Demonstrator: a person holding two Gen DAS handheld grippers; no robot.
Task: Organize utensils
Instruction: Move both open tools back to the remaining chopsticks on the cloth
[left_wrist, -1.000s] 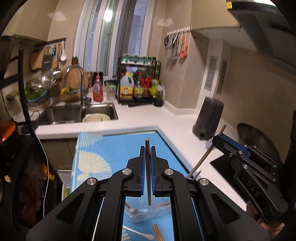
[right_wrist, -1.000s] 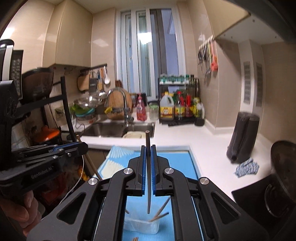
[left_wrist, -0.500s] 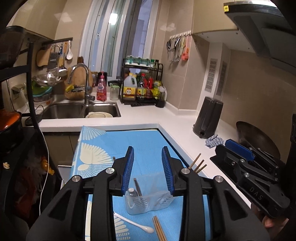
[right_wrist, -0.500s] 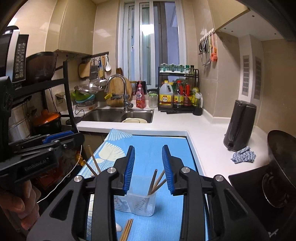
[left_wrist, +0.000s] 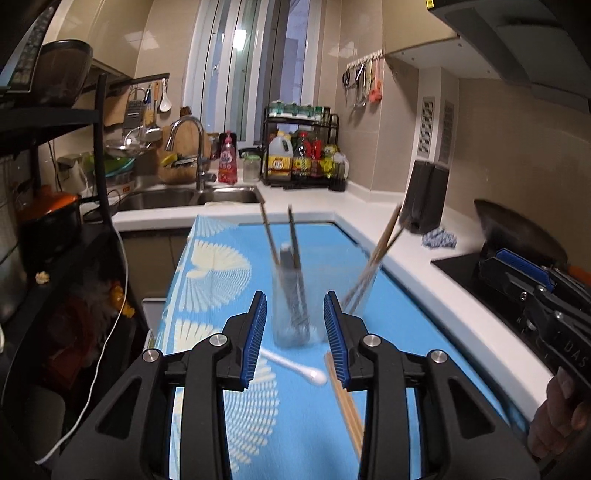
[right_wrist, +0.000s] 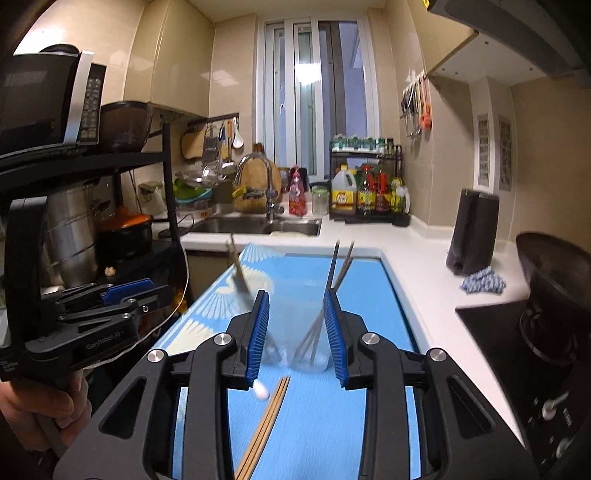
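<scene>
From the left wrist we see our left gripper (left_wrist: 295, 332) spread and empty, above the blue mat (left_wrist: 221, 258). Ahead stands the clear holder (left_wrist: 295, 321) with two blurred chopstick groups; one white spoon (left_wrist: 295, 367) and two loose chopsticks (left_wrist: 347, 406) lie before it.

From the right wrist our right gripper (right_wrist: 295, 332) is likewise spread, pinching nothing. Only here do the microwave (right_wrist: 48, 99) and the hand (right_wrist: 48, 410) on the left gripper appear; the spoon is mostly hidden.
</scene>
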